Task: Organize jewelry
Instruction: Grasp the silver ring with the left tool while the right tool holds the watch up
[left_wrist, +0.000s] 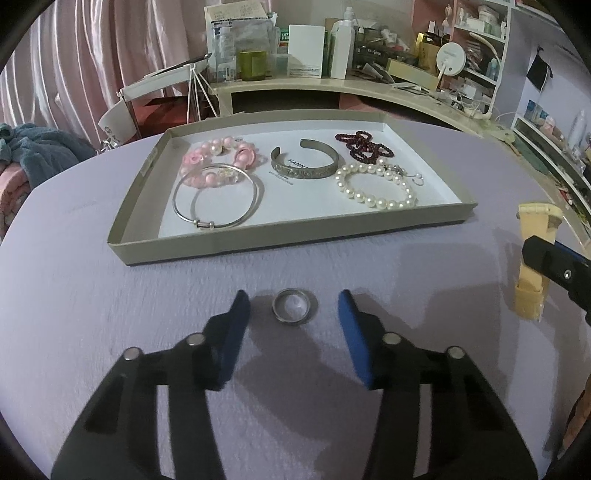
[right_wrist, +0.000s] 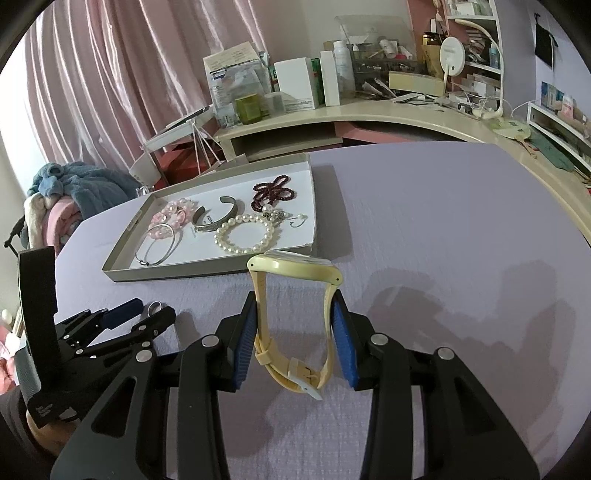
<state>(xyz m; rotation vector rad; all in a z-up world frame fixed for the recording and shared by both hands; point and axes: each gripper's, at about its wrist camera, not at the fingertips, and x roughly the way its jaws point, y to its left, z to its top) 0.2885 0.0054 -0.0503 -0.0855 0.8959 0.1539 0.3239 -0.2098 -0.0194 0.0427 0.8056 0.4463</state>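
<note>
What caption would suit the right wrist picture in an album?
The right gripper shut on a cream watch near a tray of bracelets, over a lilac table.

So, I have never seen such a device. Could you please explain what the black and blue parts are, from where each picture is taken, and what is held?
They are two hand-held grippers, each with a camera looking forward along its fingers. One picture comes from the left gripper: it is open, with a metal ring lying on the purple table between its fingers. The other comes from the right gripper, which is shut on the strap of a cream watch. Behind them stands a shallow tray holding bracelets: pearl, pink, dark red, a silver cuff and thin silver bangles.
</note>
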